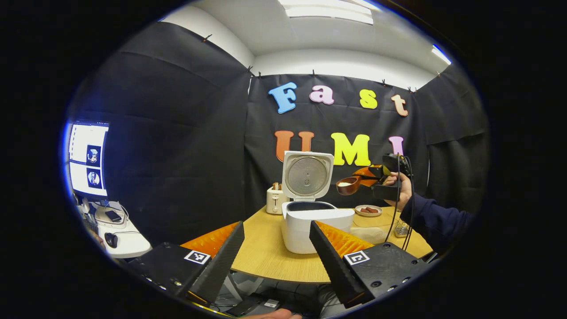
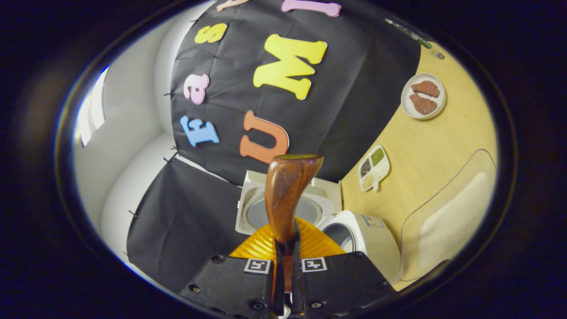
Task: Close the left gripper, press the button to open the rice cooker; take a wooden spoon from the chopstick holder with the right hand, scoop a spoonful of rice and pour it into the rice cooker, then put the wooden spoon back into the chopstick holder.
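Note:
The white rice cooker [image 1: 316,226] stands on the round wooden table [image 1: 266,252] with its lid [image 1: 308,175] up and the pot open. My left gripper [image 1: 277,224] hovers in front of the cooker, open and holding nothing. A hand holds my right gripper [image 1: 376,175] up to the right of the lid, shut on the wooden spoon [image 1: 347,185]. The spoon's bowl holds white rice and hangs above and a little right of the pot. In the right gripper view the spoon [image 2: 285,190] sticks out from between my shut right gripper [image 2: 285,241], with the open cooker [image 2: 363,239] below it.
A clear container of rice [image 1: 367,230] [image 2: 447,221] sits right of the cooker, with a mesh chopstick holder [image 1: 401,228] beyond it. A plate of brown pieces [image 1: 368,210] [image 2: 423,96], a small divided dish [image 2: 374,167] and a toaster [image 1: 275,199] stand farther back. A monitor [image 1: 88,159] is at the left.

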A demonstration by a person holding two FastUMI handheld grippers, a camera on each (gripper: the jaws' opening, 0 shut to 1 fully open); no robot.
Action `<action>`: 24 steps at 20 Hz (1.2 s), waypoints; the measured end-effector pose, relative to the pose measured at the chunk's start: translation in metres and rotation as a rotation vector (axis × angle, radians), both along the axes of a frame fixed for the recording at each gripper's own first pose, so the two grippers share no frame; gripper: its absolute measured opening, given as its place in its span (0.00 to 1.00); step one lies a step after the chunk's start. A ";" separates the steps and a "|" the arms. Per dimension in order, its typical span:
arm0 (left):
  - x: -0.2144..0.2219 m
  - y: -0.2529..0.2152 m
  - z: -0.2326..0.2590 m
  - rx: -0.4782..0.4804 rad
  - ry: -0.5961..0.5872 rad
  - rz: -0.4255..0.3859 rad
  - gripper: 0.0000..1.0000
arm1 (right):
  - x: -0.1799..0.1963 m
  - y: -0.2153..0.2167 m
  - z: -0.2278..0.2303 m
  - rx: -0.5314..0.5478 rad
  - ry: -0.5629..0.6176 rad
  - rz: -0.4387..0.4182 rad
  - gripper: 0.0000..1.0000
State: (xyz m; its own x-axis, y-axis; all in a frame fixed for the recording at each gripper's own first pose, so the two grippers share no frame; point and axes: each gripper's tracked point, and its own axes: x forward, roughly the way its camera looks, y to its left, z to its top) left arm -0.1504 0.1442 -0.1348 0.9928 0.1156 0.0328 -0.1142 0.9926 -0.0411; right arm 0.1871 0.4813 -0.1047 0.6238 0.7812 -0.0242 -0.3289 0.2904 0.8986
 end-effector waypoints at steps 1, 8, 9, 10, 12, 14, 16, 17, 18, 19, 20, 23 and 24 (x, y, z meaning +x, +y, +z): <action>-0.003 0.004 0.001 -0.001 -0.004 0.005 0.94 | 0.001 0.011 -0.001 -0.035 -0.014 0.000 0.12; -0.006 0.009 -0.007 -0.013 0.007 -0.004 0.94 | 0.019 0.056 -0.008 -0.291 -0.149 -0.042 0.12; -0.005 0.006 -0.011 -0.010 0.015 -0.009 0.94 | 0.021 0.062 -0.011 -0.327 -0.170 -0.051 0.12; -0.006 0.006 -0.012 -0.006 0.019 -0.010 0.94 | 0.025 0.067 -0.012 -0.365 -0.194 -0.063 0.12; -0.008 0.005 -0.011 0.004 0.021 -0.015 0.94 | 0.034 0.073 -0.014 -0.444 -0.235 -0.089 0.12; -0.010 0.003 -0.011 0.011 0.021 -0.026 0.94 | 0.037 0.073 -0.016 -0.526 -0.292 -0.121 0.12; -0.009 0.001 -0.014 0.018 0.021 -0.035 0.94 | 0.037 0.075 -0.014 -0.620 -0.374 -0.150 0.12; -0.009 0.001 -0.015 0.018 0.026 -0.036 0.94 | 0.034 0.080 -0.014 -0.668 -0.425 -0.151 0.12; -0.007 0.002 -0.016 0.018 0.031 -0.032 0.94 | 0.033 0.081 -0.013 -0.713 -0.469 -0.160 0.12; -0.008 0.003 -0.017 0.016 0.036 -0.030 0.94 | 0.031 0.083 -0.012 -0.735 -0.497 -0.168 0.12; -0.007 0.002 -0.017 0.015 0.038 -0.030 0.94 | 0.028 0.087 -0.011 -0.754 -0.524 -0.161 0.12; -0.008 -0.002 -0.019 0.020 0.042 -0.039 0.94 | 0.023 0.091 -0.008 -0.841 -0.621 -0.173 0.12; -0.008 -0.003 -0.019 0.025 0.044 -0.042 0.94 | 0.020 0.094 -0.006 -0.862 -0.654 -0.173 0.12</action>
